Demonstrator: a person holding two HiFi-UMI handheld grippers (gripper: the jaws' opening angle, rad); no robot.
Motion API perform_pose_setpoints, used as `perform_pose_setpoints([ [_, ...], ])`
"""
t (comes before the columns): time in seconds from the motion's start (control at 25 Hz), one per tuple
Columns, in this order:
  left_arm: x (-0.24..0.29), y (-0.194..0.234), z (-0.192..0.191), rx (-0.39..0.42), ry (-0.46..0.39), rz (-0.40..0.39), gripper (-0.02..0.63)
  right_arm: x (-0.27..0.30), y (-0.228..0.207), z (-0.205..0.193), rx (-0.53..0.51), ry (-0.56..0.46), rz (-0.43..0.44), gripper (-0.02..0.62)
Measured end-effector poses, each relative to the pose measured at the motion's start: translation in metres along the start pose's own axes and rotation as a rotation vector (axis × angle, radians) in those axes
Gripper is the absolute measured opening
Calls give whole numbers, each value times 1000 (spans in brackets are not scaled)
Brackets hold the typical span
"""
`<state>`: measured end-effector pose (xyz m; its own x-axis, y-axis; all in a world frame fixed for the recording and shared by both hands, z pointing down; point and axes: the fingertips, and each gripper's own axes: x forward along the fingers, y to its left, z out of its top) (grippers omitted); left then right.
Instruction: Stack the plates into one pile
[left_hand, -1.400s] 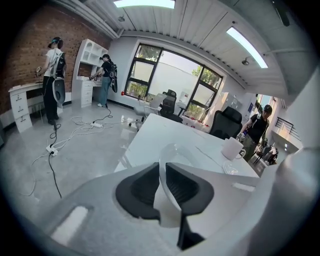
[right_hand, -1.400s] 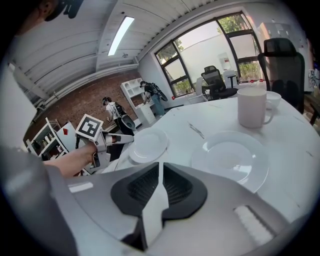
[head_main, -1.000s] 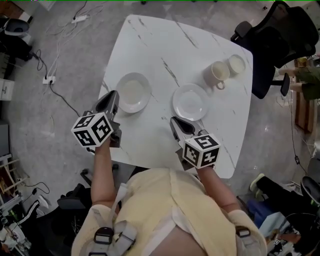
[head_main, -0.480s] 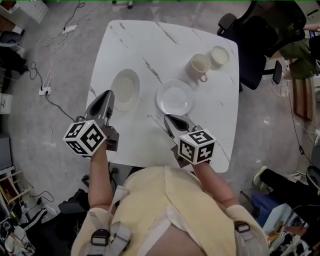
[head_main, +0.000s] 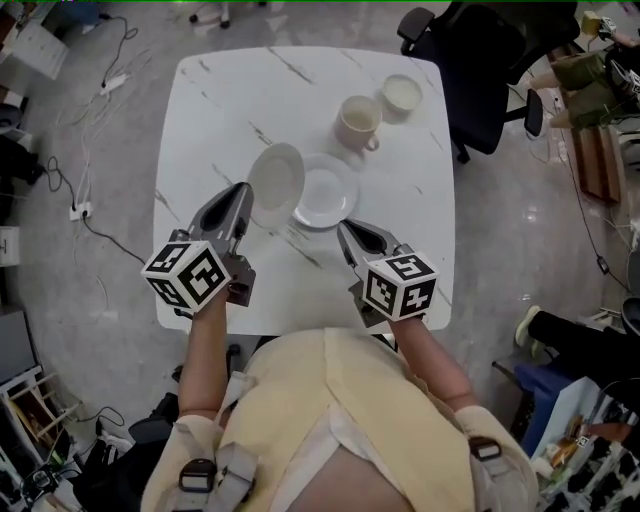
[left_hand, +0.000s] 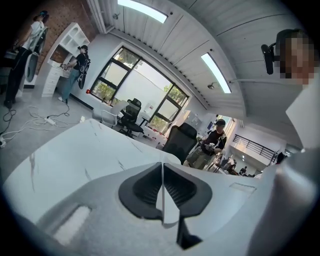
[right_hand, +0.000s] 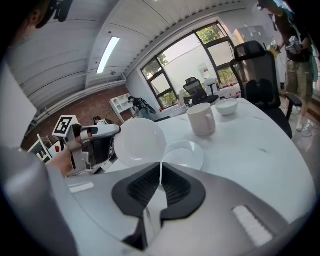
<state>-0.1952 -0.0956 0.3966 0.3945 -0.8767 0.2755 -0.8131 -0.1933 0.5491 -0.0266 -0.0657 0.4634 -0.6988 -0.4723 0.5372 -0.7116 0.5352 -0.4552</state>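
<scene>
On the table (head_main: 220, 100) in front of me, a tilted plate (head_main: 276, 183) was up off the surface at the tips of the left gripper (head_main: 240, 192), just left of a flat plate (head_main: 326, 192) lying near the table's middle — whether the two touched I could not tell. The right gripper (head_main: 347, 230) sat on the near side of the flat plate, close to its rim, while behind that plate stood a mug (head_main: 357, 121) and, further back and to the right, a bowl (head_main: 402, 93). An office chair (head_main: 485, 60) was beyond the table's far right corner — on the floor.
</scene>
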Motion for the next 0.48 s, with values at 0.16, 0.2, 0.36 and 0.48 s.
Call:
perform_pose_setpoints([
  [0.16,17,-18,-14,-7,39,-42,9,-13,-15,-2,27,-20,-40,9],
  [0.2,21,-21,-17,-13,45,-51,9,-15,-18,-3,31,-23,-47,9],
  [0.36,35,-33,-27,-25,64,-81,9,-26,-27,-8,49,-35,-72,9],
  [0.48,46,-41,-36,-31,79,-92,9,-33,-32,-11,62,-43,-88,9],
])
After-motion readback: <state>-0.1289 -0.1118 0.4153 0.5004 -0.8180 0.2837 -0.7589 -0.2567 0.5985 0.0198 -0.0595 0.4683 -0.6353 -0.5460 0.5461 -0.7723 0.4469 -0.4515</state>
